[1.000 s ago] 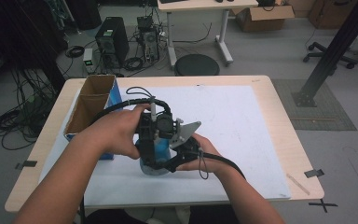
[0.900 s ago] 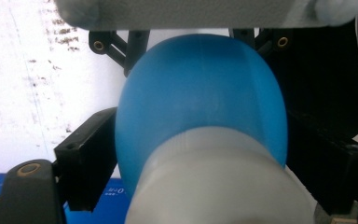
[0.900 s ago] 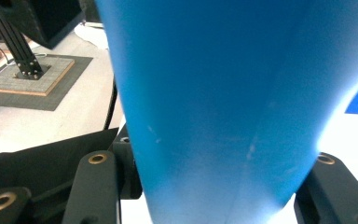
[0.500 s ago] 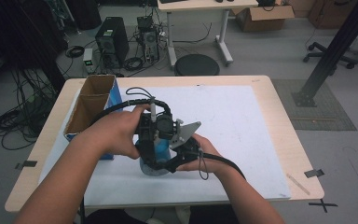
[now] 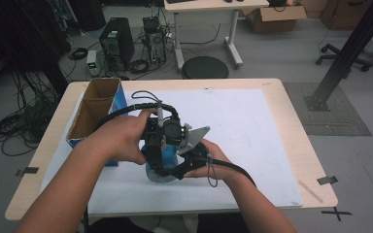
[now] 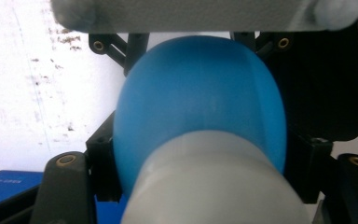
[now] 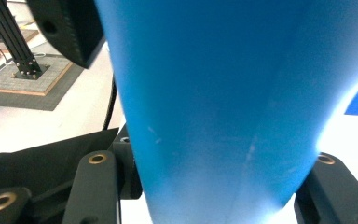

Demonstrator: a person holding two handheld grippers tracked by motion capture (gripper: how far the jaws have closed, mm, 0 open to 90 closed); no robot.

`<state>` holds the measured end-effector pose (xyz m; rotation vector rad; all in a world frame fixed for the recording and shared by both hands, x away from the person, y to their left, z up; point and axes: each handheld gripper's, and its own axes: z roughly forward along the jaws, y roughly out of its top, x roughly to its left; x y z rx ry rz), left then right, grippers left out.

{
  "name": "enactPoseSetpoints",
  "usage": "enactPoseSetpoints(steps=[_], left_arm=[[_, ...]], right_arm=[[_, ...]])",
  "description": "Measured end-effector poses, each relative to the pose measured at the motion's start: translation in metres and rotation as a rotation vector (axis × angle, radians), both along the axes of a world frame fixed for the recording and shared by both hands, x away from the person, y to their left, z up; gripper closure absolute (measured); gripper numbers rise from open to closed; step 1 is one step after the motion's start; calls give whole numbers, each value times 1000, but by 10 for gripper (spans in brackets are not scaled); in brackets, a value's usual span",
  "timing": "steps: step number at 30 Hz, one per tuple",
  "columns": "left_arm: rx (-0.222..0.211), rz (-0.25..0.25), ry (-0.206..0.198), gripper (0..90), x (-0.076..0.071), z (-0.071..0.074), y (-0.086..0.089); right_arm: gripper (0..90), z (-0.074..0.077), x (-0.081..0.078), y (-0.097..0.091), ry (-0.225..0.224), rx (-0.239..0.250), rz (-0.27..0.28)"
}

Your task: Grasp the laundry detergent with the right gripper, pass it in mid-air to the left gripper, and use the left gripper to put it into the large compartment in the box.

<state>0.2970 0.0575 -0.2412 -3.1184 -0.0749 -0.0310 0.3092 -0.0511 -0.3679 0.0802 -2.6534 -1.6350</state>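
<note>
Nothing much shifts between the earlier high views and now, hands parked in the same spot at lower centre of the frame; only my left gripper has just been closing, with the bottle's white cap between its jaws. Whether the pads bite yet, I can't tell. My right gripper is clamped on the blue bottle, which stands upright on the white mat. So the cap sits dead ahead of the left jaws, on the bottle's long axis. Next is probably a twist.
</note>
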Motion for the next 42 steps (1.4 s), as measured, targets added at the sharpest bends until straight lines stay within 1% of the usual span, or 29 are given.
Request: enactPoseSetpoints(steps=[3, 5, 11, 12, 14, 16, 20, 24, 25, 26, 27, 28, 29, 30, 31, 36, 37, 41, 42], left_arm=[[-1, 1, -7, 354, 1, 1, 0], [4, 1, -7, 367, 1, 1, 0], [11, -4, -25, 372, 0, 1, 0], [16, -7, -37, 373, 0, 0, -1], [20, -6, -39, 375, 0, 0, -1], [15, 1, -45, 376, 0, -1, -2], [12, 2, -44, 378, 1, -1, -3], [5, 3, -41, 381, 1, 1, -3], [9, 1, -42, 381, 1, 2, -3], [11, 5, -41, 381, 1, 2, -4], [11, 5, -41, 382, 1, 2, -4], [13, 10, -41, 383, 0, 3, -4], [13, 10, -41, 383, 0, 3, -4], [17, 12, -40, 383, 0, 3, -4], [22, 12, -35, 383, 0, 4, -5], [18, 14, -38, 384, -1, 5, -5], [20, 17, -34, 384, -1, 6, -5], [20, 17, -37, 383, -1, 7, -5], [24, 24, -37, 383, 0, 7, -5]], right_arm=[[454, 0, -1, 0, 4, 6, 3], [454, 1, -1, 0, 9, 3, 2], [455, 1, -1, 0, 13, 6, 0], [455, 0, -1, 1, 12, 7, -9], [455, 0, 0, 0, 11, 4, -12], [455, -1, 1, 0, 10, 8, -13], [455, -1, 1, -1, 15, 6, -17], [456, 0, 1, -3, 7, 11, -10], [455, 0, 1, -3, 13, 16, -11], [455, 1, 2, -3, -2, 13, -13], [455, 1, 2, -3, -2, 13, -13], [455, 1, 1, -3, 11, 20, -10], [455, 1, 1, -3, 11, 20, -10], [456, 1, 2, -3, -6, 16, -9], [455, 2, 1, -3, 16, 20, -3], [454, 2, 0, -4, 12, 26, 3], [452, 2, 1, -4, -5, 26, 7], [443, 3, 1, -5, -5, 32, 7], [438, 3, 1, -5, 4, 37, 4]])
